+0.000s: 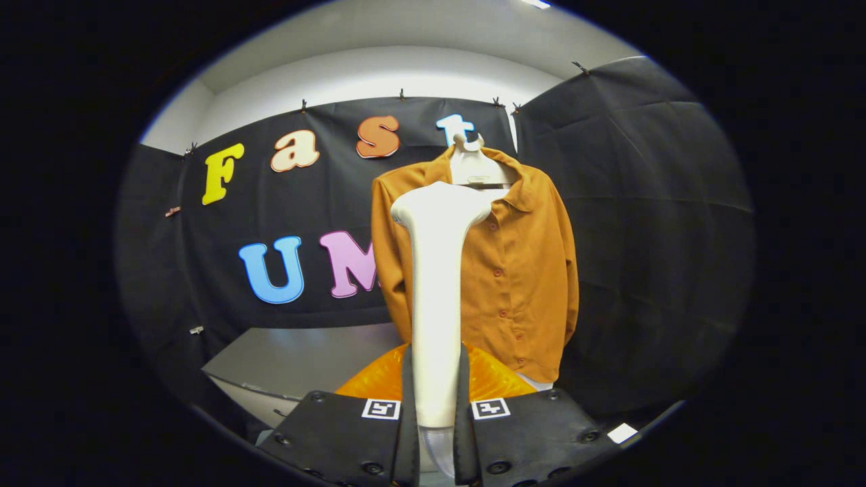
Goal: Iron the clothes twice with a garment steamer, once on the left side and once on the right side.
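**Gripping the steamer upright before a hanging shirt**

Holding the white garment steamer point(436, 297) by its handle, my gripper point(436, 379) has both fingers pressed against its sides, one on the left and one on the right, so the tool stands upright between them. Its broad head rises well above my fingertips and sits in front of the shirt's left half as I look along the fingers, over the chest just below the collar. I cannot tell whether the head touches the fabric or is merely close to it.

The orange-brown shirt point(521, 270) hangs straight ahead of me on a pale hanger point(473, 169), buttoned down the front, sleeves falling at both sides, its hem ending a little above my right finger. Most of the right half lies uncovered to the right of the steamer.

Just beyond my fingers, behind the lower part of the handle, lies a bright orange, ridged object point(494, 382) that I cannot identify. To the left of my left finger and farther back, a grey table surface point(298, 362) runs towards the black cloth wall point(643, 203) that closes the booth behind and beside the shirt.
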A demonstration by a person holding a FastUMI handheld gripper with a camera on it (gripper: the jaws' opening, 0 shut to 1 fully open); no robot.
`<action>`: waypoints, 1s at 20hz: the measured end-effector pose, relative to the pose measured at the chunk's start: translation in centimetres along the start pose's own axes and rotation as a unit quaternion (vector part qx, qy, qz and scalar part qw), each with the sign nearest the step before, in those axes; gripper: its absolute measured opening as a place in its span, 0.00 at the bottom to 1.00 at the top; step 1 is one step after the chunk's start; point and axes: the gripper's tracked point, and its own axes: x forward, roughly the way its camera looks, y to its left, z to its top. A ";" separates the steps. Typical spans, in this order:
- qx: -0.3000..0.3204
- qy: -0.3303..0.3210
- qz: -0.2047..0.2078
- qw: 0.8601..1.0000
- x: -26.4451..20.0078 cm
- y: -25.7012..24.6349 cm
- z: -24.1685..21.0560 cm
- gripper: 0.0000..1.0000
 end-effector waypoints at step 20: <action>-0.035 -0.057 0.063 0.996 -6.3 15.6 3.9 0.23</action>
